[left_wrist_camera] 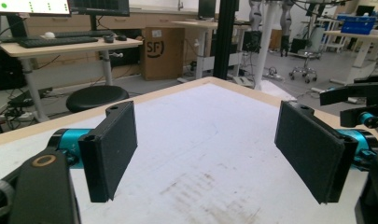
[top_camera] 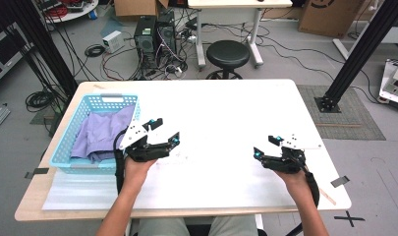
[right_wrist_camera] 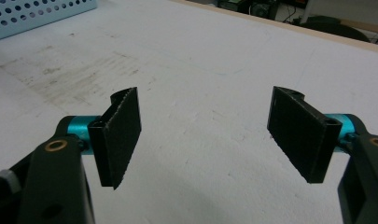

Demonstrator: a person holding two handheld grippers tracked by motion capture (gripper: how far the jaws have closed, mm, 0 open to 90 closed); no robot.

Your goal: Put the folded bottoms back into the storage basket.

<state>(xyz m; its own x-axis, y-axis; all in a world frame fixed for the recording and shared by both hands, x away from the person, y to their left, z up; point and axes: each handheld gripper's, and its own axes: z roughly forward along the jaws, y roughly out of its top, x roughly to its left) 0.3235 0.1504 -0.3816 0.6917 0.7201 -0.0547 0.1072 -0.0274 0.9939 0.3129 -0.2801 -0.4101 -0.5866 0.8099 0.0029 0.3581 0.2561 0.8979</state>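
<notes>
The basket [top_camera: 64,147] wall hides part of the purple cloth [top_camera: 105,135]; both grippers, left [top_camera: 163,132] and right [top_camera: 265,146], gape empty over bare table [top_camera: 221,118].

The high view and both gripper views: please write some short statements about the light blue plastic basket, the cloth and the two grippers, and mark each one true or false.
1. The light blue plastic basket holds a folded lavender cloth. True.
2. The left gripper holds the cloth. False: its jaws stand open with nothing between them, above the white table top.
3. The right gripper is open and holds nothing. True.
4. The basket stands at the table's right side. False: it stands at the left side, beside the left gripper.
</notes>
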